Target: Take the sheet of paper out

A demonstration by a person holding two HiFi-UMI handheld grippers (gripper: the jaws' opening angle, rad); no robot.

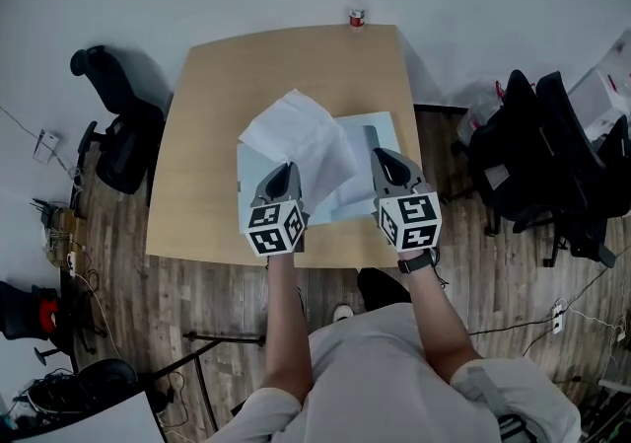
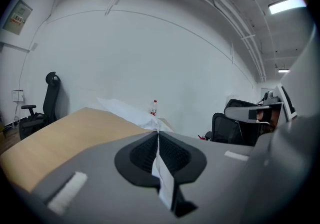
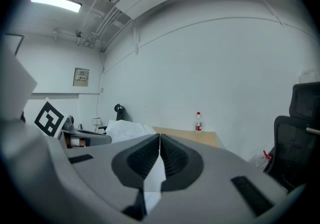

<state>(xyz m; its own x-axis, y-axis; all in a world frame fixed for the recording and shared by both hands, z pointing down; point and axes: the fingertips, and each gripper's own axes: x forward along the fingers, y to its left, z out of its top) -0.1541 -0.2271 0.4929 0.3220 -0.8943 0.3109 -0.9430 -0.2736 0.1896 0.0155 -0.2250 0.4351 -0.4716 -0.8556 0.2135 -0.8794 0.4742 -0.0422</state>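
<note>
A crumpled white sheet of paper [image 1: 296, 135] rises off a pale blue folder [image 1: 383, 127] that lies flat on the wooden table [image 1: 207, 135]. My left gripper [image 1: 286, 169] is shut on the sheet's near edge. In the left gripper view the paper [image 2: 125, 108] runs forward from between the closed jaws of the left gripper [image 2: 158, 133]. My right gripper [image 1: 380, 153] sits at the folder's right side. It is shut on a thin pale edge [image 3: 152, 180], seemingly the folder's, which shows between the jaws of the right gripper [image 3: 160, 138].
A water bottle [image 1: 356, 9] stands at the table's far edge. A black office chair [image 1: 118, 135] is left of the table. More black chairs [image 1: 542, 155] stand to its right. Cables and gear lie on the wooden floor at the lower left.
</note>
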